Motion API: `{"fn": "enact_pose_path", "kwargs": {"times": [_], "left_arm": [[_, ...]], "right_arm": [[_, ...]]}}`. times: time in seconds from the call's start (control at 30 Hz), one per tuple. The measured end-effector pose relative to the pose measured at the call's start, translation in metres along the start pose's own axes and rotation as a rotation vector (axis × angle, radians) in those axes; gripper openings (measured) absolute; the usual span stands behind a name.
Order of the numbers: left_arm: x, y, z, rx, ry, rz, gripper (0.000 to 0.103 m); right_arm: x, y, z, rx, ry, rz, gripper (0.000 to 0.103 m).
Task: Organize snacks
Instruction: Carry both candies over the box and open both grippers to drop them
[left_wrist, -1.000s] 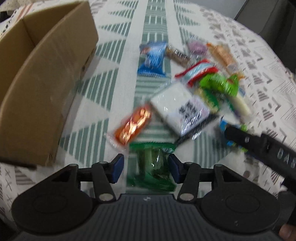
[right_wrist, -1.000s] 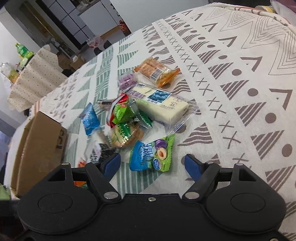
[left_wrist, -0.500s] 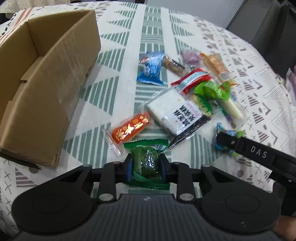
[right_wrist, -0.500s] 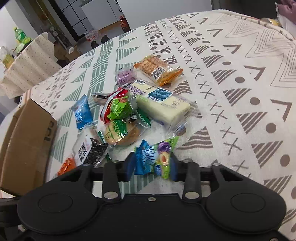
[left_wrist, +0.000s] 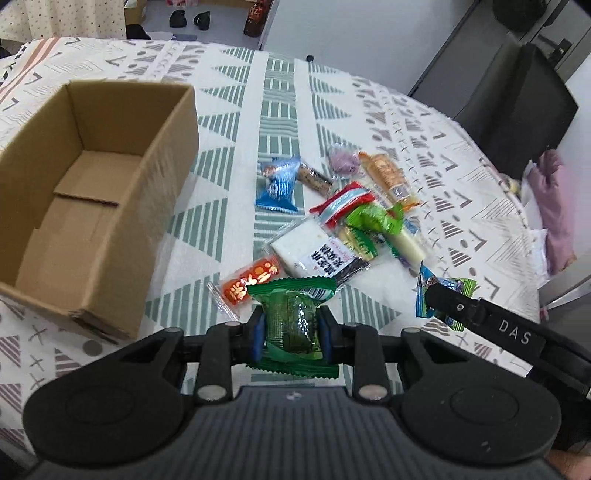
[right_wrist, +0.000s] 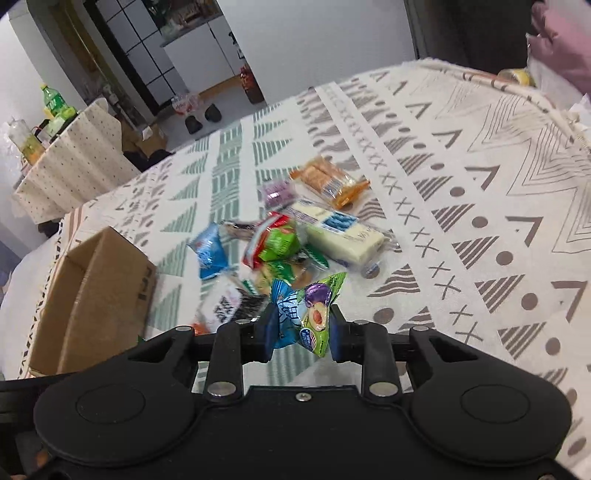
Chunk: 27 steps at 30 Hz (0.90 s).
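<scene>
Both claws hold a snack above the patterned tablecloth (left_wrist: 280, 122).

The left gripper (left_wrist: 291, 326) pinches a crinkly dark green packet (left_wrist: 291, 321); the right gripper (right_wrist: 300, 326) clamps a blue-and-green plum sweet wrapper (right_wrist: 308, 310). The rest of the snack pile (left_wrist: 343, 218) lies on the cloth, right of the open cardboard box (left_wrist: 85, 206).

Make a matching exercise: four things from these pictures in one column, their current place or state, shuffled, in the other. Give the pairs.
Things:
1. green snack packet
2. plum snack packet
3. cardboard box
4. blue snack packet

States:
A. open, nothing inside
B. lying on the tablecloth
C. clamped in the left tongs
D. clamped in the right tongs

Pairs: 1-C, 2-D, 3-A, 4-B
</scene>
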<state>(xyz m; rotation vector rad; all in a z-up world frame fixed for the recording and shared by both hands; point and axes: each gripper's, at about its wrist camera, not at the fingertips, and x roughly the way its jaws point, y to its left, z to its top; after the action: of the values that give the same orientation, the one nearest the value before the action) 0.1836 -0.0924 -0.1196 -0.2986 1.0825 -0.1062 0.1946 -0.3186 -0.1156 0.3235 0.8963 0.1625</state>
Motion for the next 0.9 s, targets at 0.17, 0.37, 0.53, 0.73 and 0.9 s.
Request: {"fn": "enact_pose_path", "kwargs": {"times": [0.17, 0.37, 0.53, 0.73, 0.9], "left_arm": [[-0.028, 0.007, 0.006, 0.020, -0.022, -0.018, 0.028], [-0.062, 0.021, 0.017, 0.029, -0.059, -0.030, 0.028], [-0.088, 0.038, 0.028, 0.019, -0.104, -0.045, 0.028], [-0.110, 0.064, 0.037, -0.016, -0.126, -0.051, 0.028], [-0.127, 0.083, 0.047, -0.032, -0.144, -0.041, 0.028]], "right_arm": [[-0.025, 0.021, 0.002, 0.009, -0.030, -0.005, 0.027], [-0.048, 0.046, 0.005, 0.019, -0.070, 0.010, 0.027], [-0.059, 0.071, 0.009, -0.012, -0.096, 0.016, 0.027], [-0.063, 0.102, 0.015, -0.042, -0.124, 0.041, 0.027], [-0.060, 0.126, 0.019, -0.072, -0.127, 0.066, 0.027]]}}
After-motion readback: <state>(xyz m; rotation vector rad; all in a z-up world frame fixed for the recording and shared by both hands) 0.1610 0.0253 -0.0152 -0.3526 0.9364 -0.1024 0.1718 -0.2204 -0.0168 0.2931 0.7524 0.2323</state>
